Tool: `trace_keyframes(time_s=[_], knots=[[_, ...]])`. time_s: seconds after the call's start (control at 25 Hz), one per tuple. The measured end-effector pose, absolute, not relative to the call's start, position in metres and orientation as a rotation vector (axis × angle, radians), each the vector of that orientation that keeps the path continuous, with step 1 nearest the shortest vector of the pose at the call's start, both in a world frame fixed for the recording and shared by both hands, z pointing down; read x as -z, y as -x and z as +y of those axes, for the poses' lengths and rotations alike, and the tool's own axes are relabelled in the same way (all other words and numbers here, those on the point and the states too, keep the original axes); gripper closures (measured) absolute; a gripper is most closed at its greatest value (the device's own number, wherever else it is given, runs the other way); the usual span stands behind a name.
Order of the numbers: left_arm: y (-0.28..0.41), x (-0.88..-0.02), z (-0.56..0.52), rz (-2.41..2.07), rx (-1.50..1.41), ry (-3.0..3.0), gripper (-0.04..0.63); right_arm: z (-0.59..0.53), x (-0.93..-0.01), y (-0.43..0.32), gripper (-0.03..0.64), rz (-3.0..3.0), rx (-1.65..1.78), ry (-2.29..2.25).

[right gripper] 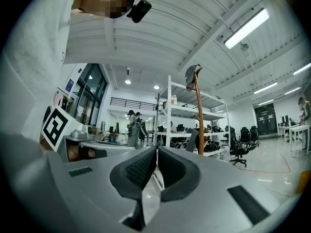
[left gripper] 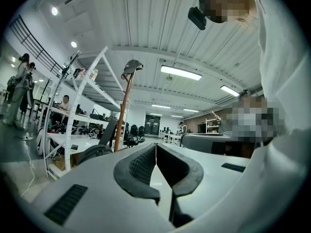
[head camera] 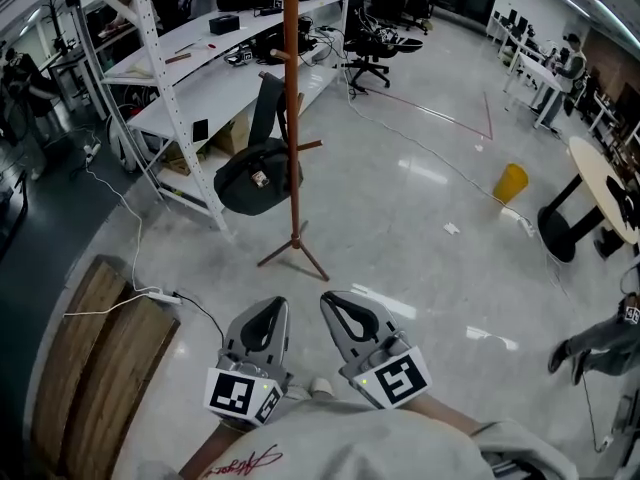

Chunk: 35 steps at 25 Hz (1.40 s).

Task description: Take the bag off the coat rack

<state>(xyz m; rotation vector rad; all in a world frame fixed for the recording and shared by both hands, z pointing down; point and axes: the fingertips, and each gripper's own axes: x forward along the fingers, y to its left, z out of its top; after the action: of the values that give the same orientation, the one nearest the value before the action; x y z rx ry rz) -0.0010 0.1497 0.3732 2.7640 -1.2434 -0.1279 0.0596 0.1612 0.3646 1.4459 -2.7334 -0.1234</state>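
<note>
Bag (head camera: 255,178) hanging on rack (head camera: 291,118) at 12 o'clock, left claw (head camera: 270,311) and right claw (head camera: 336,308) at 6 o'clock, both clenched, empty, well apart from bag

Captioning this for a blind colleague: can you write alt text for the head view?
A black bag hangs on a wooden coat rack standing on a grey floor beside white shelving. Below, the left gripper and right gripper sit side by side, both shut and empty, short of the rack.
</note>
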Motion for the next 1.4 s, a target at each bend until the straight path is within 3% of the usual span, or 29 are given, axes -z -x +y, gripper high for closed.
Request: trace_keyframes(time_s=[0.52,1.4], knots=[[0.007,-0.377,0.123,-1.297,0.123,-2.716,0.577,0.133,-0.381,-0.047,0.592,-2.723,0.095,-1.328],[0.016,-0.353,-0.102,-1.202,0.178,-2.796,0.577,-0.096,-0.354,-0.04,0.592,-2.7,0.176,-1.481]])
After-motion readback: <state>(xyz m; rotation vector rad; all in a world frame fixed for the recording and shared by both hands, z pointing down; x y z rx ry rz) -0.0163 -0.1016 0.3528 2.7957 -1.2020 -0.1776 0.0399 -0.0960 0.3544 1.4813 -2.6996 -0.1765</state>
